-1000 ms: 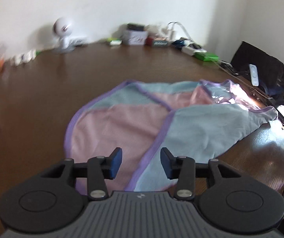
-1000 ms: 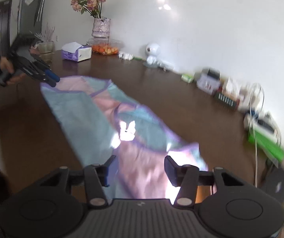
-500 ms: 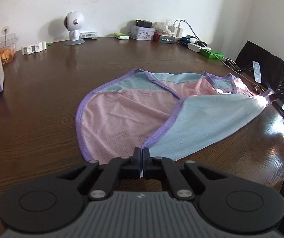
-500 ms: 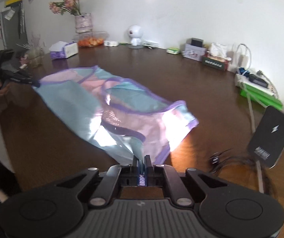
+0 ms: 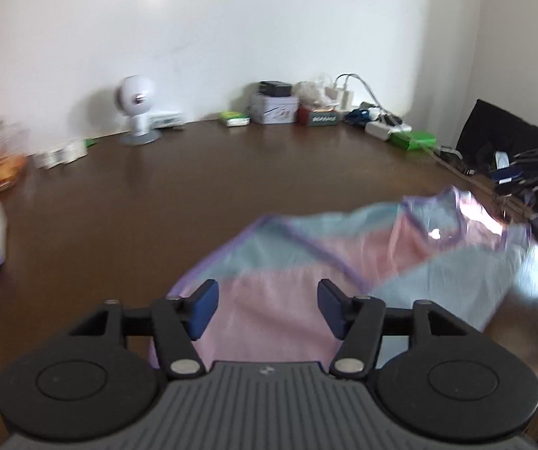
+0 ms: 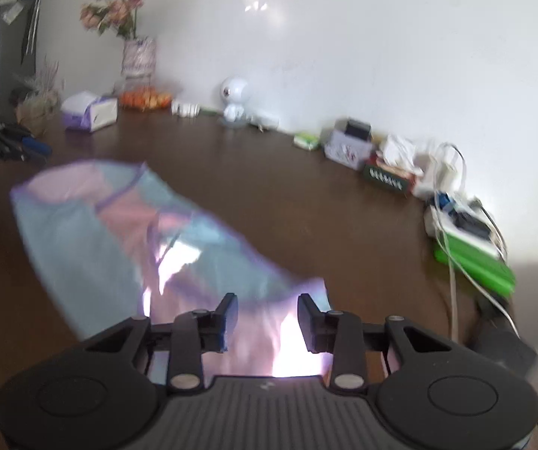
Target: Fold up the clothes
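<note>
A thin pink and light-blue garment with purple trim [image 5: 344, 262] lies spread on the dark wooden table [image 5: 194, 187]. My left gripper [image 5: 267, 309] is open above its near pink end. The garment also shows in the right wrist view [image 6: 119, 232], blurred. My right gripper [image 6: 267, 322] is open over its sunlit pink end. The right gripper shows at the far right of the left wrist view [image 5: 531, 176]; the left gripper shows at the far left of the right wrist view [image 6: 14, 146].
Along the wall stand a white round camera [image 5: 136, 112], small boxes [image 5: 274, 107], a power strip with cables [image 6: 464, 221] and a green box [image 6: 471, 262]. A tissue pack [image 6: 89, 112], a fruit bowl [image 6: 145, 97] and a flower vase [image 6: 137, 56] stand at the table's far end.
Half a second ago both grippers were shut on the garment's ends. Now both are open and raised above the cloth, which has dropped back onto the table.
</note>
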